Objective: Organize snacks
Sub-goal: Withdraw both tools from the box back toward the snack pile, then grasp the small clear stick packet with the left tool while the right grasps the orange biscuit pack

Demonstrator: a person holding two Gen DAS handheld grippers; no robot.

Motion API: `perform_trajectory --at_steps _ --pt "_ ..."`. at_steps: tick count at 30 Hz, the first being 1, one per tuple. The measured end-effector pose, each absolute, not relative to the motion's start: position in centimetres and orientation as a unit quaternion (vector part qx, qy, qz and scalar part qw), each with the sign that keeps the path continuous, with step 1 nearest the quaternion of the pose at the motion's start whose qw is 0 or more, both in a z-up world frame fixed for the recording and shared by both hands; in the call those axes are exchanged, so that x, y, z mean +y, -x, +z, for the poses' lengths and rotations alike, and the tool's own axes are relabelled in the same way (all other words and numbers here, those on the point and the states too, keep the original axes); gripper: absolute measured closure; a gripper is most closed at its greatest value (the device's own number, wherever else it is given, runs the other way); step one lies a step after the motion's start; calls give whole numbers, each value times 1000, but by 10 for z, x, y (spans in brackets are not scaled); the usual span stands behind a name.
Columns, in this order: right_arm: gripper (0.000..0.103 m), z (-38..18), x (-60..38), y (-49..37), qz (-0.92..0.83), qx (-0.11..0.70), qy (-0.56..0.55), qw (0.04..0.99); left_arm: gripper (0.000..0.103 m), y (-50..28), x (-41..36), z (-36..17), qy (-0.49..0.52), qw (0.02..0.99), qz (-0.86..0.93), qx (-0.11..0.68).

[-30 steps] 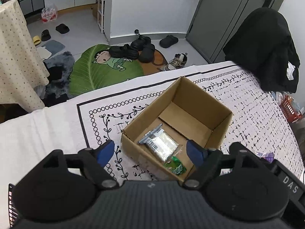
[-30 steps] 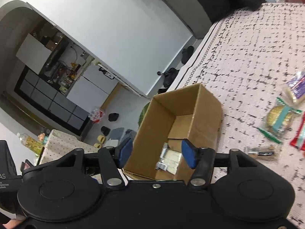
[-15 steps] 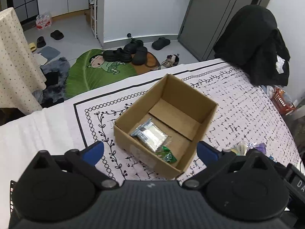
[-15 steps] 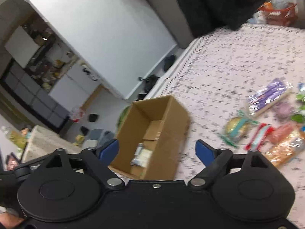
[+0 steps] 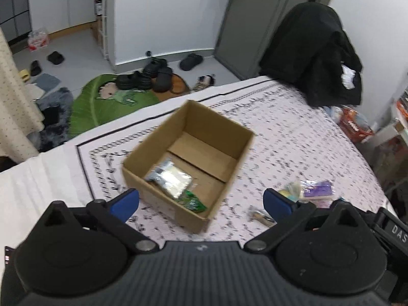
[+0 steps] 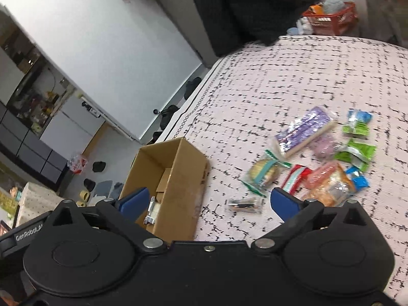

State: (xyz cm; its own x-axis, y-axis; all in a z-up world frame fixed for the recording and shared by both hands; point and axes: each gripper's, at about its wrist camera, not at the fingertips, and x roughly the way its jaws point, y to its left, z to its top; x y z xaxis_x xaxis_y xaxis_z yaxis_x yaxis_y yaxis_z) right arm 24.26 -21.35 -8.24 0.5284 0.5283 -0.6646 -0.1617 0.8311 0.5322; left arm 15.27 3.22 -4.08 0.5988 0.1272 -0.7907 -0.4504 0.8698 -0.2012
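An open cardboard box [image 5: 230,162] sits on the patterned tablecloth [image 5: 293,132]; it also shows in the right wrist view [image 6: 183,178]. Inside lie a silver snack packet [image 5: 169,178] and a green packet [image 5: 192,202]. My left gripper [image 5: 201,201] is open and empty, above the box's near edge. My right gripper [image 6: 207,200] is open and empty, above the cloth between the box and a pile of loose snacks: a purple packet [image 6: 303,131], a round cake packet [image 6: 262,173], a small dark bar [image 6: 243,205], green packets [image 6: 357,153].
A black coat [image 5: 316,51] hangs on a chair at the table's far right. Shoes and a green leaf mat [image 5: 109,102] lie on the floor beyond the table's far edge. A red basket [image 6: 329,20] stands past the table.
Both grippers have opened wide and pulled back from the box. The right wrist view has swung right, bringing the pile of loose snacks into view.
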Motion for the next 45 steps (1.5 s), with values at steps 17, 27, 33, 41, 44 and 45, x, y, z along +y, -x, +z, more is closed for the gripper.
perform_trajectory --at_steps 17,27,33,41,44,45 --pt "0 -109 -280 -251 112 465 -261 838 0 -168 -27 -56 182 866 112 453" --pt "1 -126 -324 -236 67 470 -302 827 1 -179 -45 -85 201 856 107 465" --pt "10 -143 -337 -240 45 481 -338 808 2 -192 -56 -106 221 849 111 467" --pt "29 -172 -333 -257 41 513 -369 774 15 -213 -60 -136 247 835 121 477" --pt "33 -178 -329 -262 39 518 -371 770 25 -220 -59 -147 258 829 128 479" --pt "35 -180 -328 -264 38 520 -371 768 29 -222 -58 -150 261 828 129 480"
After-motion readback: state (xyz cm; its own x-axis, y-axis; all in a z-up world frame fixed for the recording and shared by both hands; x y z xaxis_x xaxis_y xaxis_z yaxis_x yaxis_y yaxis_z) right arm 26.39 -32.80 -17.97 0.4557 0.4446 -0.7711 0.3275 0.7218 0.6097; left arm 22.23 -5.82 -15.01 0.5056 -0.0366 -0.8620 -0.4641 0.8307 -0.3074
